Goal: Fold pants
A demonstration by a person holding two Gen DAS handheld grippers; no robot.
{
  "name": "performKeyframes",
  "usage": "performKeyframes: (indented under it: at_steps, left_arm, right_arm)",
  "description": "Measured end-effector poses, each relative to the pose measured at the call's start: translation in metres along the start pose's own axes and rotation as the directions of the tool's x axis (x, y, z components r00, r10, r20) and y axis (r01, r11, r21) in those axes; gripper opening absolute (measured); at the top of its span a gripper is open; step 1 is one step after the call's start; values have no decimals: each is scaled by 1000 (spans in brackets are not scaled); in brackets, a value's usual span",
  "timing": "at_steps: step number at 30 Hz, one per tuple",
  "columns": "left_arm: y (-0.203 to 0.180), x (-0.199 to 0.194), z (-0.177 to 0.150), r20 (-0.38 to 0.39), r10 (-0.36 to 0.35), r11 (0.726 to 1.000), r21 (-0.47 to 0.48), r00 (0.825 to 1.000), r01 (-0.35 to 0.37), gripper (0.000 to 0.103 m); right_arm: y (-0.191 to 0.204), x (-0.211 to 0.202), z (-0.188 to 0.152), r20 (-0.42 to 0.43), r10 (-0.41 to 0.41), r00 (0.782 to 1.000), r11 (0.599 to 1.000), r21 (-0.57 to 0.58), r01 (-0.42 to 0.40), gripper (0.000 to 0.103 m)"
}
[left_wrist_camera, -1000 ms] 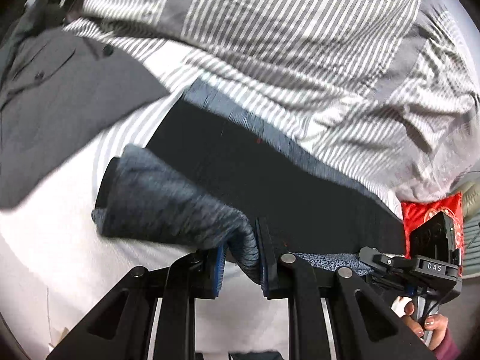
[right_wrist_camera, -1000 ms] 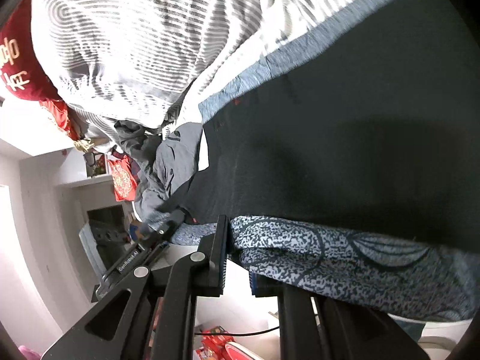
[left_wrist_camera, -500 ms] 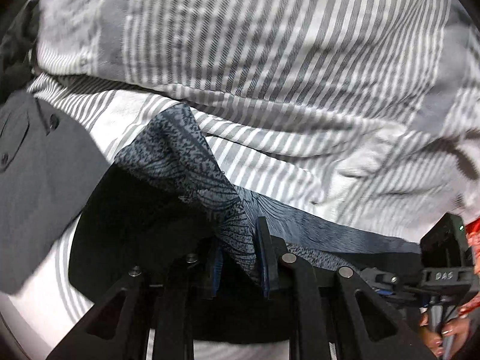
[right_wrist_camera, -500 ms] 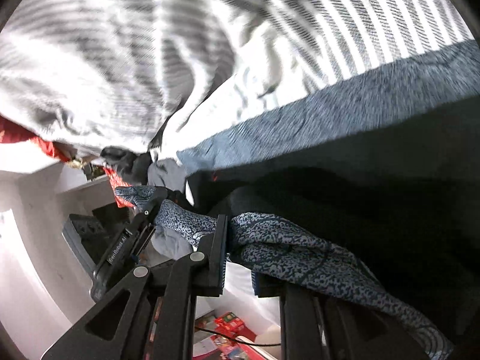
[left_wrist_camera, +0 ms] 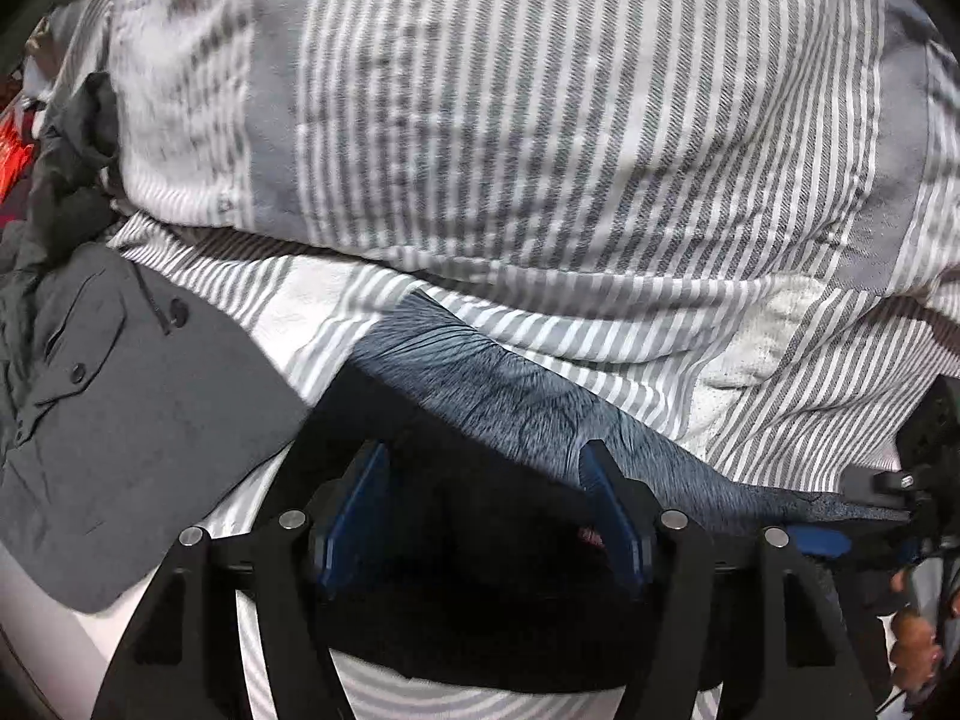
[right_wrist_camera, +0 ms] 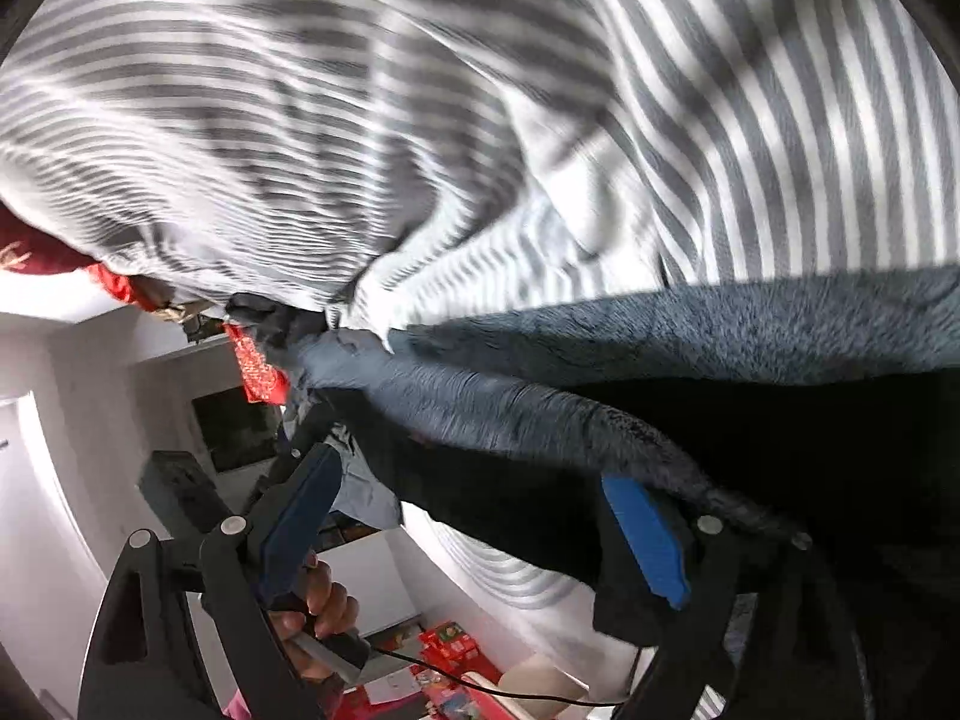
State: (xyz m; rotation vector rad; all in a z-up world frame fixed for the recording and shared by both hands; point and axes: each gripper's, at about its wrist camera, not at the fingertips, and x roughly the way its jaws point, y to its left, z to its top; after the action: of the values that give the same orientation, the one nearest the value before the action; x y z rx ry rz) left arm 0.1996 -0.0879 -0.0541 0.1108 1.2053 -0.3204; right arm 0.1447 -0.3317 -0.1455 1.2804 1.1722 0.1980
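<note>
Both grippers, left point(left_wrist_camera: 480, 516) and right point(right_wrist_camera: 480, 516), opening with fingers apart, we release the pants point(left_wrist_camera: 510, 414) folded just below the striped duvet point(left_wrist_camera: 540, 150); next, regrip for another fold

A grey-and-white striped duvet point(left_wrist_camera: 540, 150) lies bunched over a striped sheet point(left_wrist_camera: 780, 372) on a bed. A grey buttoned garment point(left_wrist_camera: 132, 420) lies spread at the left of it. In the right wrist view, white walls point(right_wrist_camera: 78, 420) are brightly lit, red boxes point(right_wrist_camera: 447, 654) sit on the floor, and a red cloth point(right_wrist_camera: 258, 369) hangs at the bed's edge.
</note>
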Motion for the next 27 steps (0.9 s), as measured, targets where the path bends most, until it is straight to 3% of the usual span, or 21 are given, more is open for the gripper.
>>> performKeyframes:
  at_steps: [6, 8, 11, 12, 14, 16, 18, 20, 22, 27]
  left_arm:
    - [-4, 30, -24, -94, 45, 997, 60, 995, -40, 67]
    - [-8, 44, -33, -122, 77, 994, 91, 990, -66, 67]
    - [-6, 60, -49, -145, 119, 987, 122, 982, -102, 68]
    - [-2, 62, -53, -143, 104, 990, 105, 984, -89, 68]
    - [0, 62, -55, -140, 92, 993, 92, 986, -79, 69]
    - [-6, 62, -54, -140, 117, 987, 123, 983, -100, 69]
    - [-13, 59, -53, -139, 152, 980, 153, 979, -131, 69]
    - [-18, 54, -52, -140, 161, 978, 157, 977, -138, 69]
    - [-26, 46, -55, -142, 144, 979, 165, 979, -120, 69]
    - [-64, 21, -78, -152, 88, 968, 246, 984, -48, 69]
  right_arm:
    - [26, -13, -38, 8, -92, 996, 985, -146, 92, 90]
    - [27, -9, -45, -9, -112, 994, 977, -182, 108, 86]
    - [3, 5, -47, -30, -229, 973, 957, -189, 220, 81]
    - [-9, 7, -43, -20, -258, 966, 951, -184, 250, 77]
    - [-35, 4, -28, -2, -278, 961, 952, -138, 275, 52]
    - [-54, -5, -17, -2, -217, 976, 975, -46, 217, 46]
    - [-53, -19, -15, 21, -168, 986, 985, -21, 169, 46]
    - [-39, -28, -23, 39, -196, 980, 976, -88, 199, 52]
    - [-23, -39, -39, 66, -229, 971, 959, -157, 237, 67]
    - [-21, -78, -91, 151, -273, 950, 945, -142, 294, 68]
